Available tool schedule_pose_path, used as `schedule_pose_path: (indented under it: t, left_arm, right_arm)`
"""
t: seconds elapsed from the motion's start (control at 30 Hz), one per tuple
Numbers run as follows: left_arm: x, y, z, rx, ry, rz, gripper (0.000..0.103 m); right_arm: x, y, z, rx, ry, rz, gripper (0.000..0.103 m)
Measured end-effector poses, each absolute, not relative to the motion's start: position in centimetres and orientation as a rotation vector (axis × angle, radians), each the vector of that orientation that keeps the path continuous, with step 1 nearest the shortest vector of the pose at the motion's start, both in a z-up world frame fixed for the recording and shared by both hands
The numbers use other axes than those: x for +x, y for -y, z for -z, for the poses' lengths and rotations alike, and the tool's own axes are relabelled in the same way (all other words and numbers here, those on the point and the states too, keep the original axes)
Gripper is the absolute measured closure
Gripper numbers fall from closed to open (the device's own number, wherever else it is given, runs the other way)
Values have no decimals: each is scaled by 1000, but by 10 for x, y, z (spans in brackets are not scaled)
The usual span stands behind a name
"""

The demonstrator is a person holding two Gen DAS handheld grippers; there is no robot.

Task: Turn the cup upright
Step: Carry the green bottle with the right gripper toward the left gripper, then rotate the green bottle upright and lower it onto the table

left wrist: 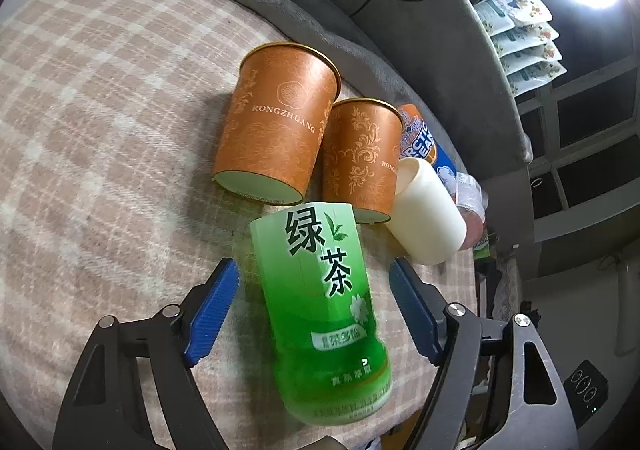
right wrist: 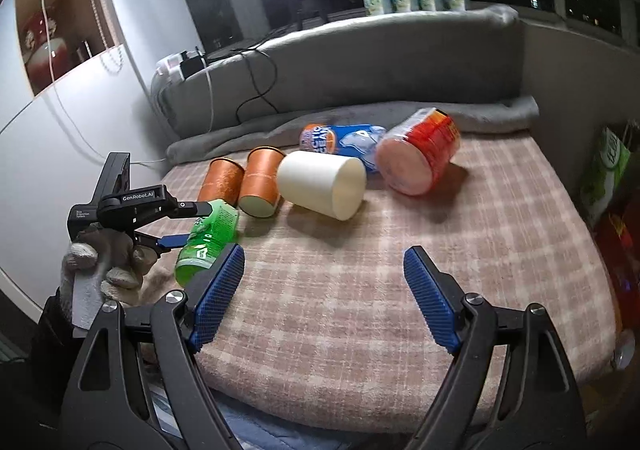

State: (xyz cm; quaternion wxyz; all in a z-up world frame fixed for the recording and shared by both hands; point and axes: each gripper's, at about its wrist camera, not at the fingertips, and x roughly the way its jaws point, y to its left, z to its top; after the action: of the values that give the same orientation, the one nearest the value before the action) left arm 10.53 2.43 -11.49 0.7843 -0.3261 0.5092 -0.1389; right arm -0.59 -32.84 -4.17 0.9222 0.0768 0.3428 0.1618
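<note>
A green tea cup (left wrist: 324,306) lies on its side on the plaid blanket (left wrist: 100,138), between the open blue fingers of my left gripper (left wrist: 316,270); the fingers do not touch it. It also shows in the right wrist view (right wrist: 206,240) with the left gripper (right wrist: 182,224) around it. Two orange cups (left wrist: 280,122) (left wrist: 360,158) stand mouth down behind it. A cream cup (right wrist: 322,184) lies on its side. My right gripper (right wrist: 324,270) is open and empty above the blanket's front part.
A blue-orange cup (right wrist: 340,140) and a red cup (right wrist: 418,152) lie on their sides at the back. A grey cushion (right wrist: 360,62) with black cables borders the far side. Bags (right wrist: 604,170) stand past the blanket's right edge.
</note>
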Motion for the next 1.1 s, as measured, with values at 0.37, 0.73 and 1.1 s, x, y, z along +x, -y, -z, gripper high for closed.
schedule_pose_path:
  t: [0.37, 0.73, 1.1]
  left_arm:
    - [116, -20, 124, -675, -1133, 301, 40]
    - [116, -8, 118, -635, -1127, 317, 43]
    - [95, 18, 82, -430, -971, 319, 44]
  right_arm:
    - [-1, 325, 50, 162, -717, -331, 18]
    - [1, 337, 51, 196, -725, -290, 18]
    - [2, 339, 52, 211, -732, -294, 18]
